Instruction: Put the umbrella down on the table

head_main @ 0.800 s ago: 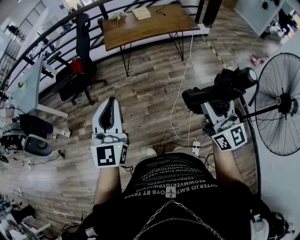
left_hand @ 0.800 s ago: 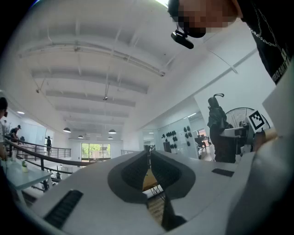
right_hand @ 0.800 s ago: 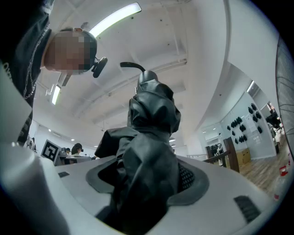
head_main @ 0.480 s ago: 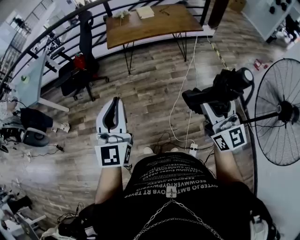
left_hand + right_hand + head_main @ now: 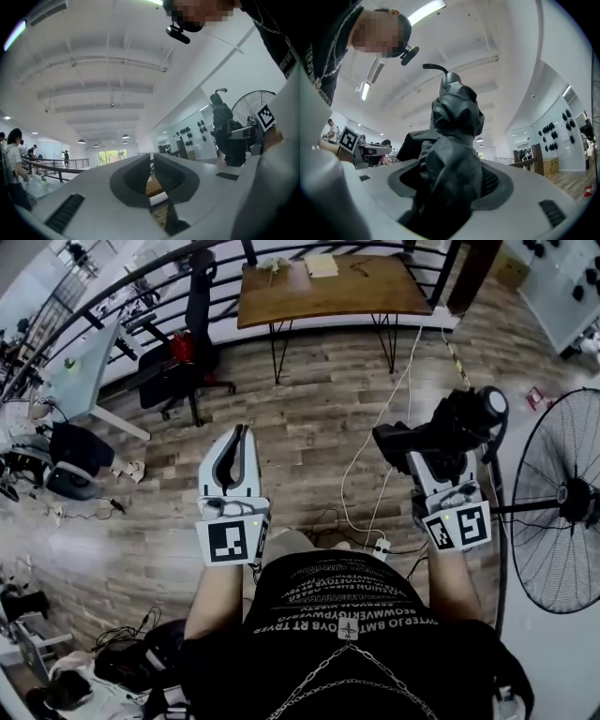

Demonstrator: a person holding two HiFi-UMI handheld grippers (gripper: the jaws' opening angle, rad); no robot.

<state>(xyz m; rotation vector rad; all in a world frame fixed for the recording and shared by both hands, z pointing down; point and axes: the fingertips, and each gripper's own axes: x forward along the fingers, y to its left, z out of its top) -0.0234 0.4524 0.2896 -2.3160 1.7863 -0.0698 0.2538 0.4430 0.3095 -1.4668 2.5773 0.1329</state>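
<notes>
Black folded umbrella (image 5: 448,427) lies crosswise in the right gripper (image 5: 433,454), up in the air in front of the person, over the wood floor (image 5: 309,418). In the right gripper view the jaws stand wide round the bunched fabric, pads pressing in from both sides, with the hooked handle (image 5: 435,68) sticking up past them. Left gripper (image 5: 238,441) is empty: jaws closed to a thin slit with nothing between, held level beside the body. Wooden bench (image 5: 319,298) stands well apart at the far side of the floor by the railing. It has papers (image 5: 322,265) near its back edge and most of its top bare. Black office chair (image 5: 192,348) is off to its left, and a standing fan (image 5: 562,502) is near the right arm. Step, as I judge it: the carry, with the umbrella gripped but nowhere near the bench yet. The next move calls for walking up to the bench and bringing the right gripper over the bare front part. Then lower until the umbrella rests along the top, and only then open the jaws. Risks: loose fabric could snag on a pad at release. The white cable (image 5: 394,399) on the floor runs across the likely path.
</notes>
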